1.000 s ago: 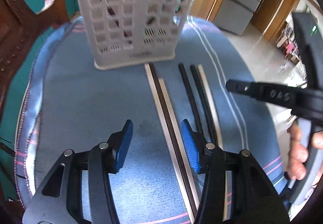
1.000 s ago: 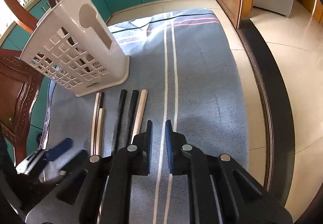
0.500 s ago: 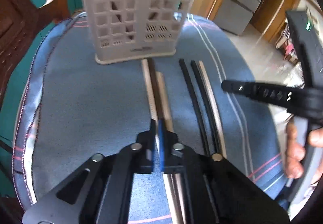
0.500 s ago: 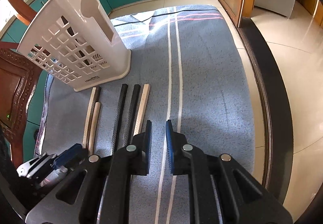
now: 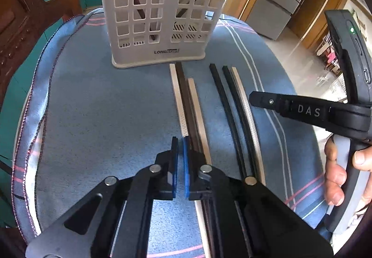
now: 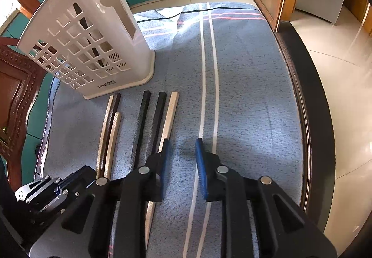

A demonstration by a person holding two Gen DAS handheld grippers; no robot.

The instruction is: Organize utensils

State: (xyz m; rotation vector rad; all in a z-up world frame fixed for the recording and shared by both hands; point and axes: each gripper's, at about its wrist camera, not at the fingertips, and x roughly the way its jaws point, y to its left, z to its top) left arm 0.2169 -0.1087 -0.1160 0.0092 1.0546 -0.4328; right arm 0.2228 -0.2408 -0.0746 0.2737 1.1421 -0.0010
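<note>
- Closing our left gripper (image 5: 180,153) on the near part of a pale silver patterned chopstick (image 5: 177,95), we have its blue pads drawn to a narrow slit; the stick runs into that slit, so we judge it pinched, though the contact itself is hidden.
- We count 6 chopsticks on the blue striped cloth (image 5: 93,107), all lying near-to-far just near of the white perforated plastic utensil holder (image 5: 160,11):
  - a left group of 3, our pale one, a dark brown stick (image 5: 183,93) touching it, and a shorter-reaching pale stick (image 5: 197,107);
  - a right group of 3, 2 black sticks (image 6: 143,118) and a pale one (image 6: 168,118).
- Dark sticks already lean inside the holder, so we judge the sorting partly done.
- Our right gripper (image 6: 181,153) hovers moderately wide and empty, its left pad just above the right group's pale stick.
- Next, we think, the left gripper must lift its stick free of the dark neighbour, tip it upright and drop it into the holder's open top.
- The right could then close on its pale stick.
</note>
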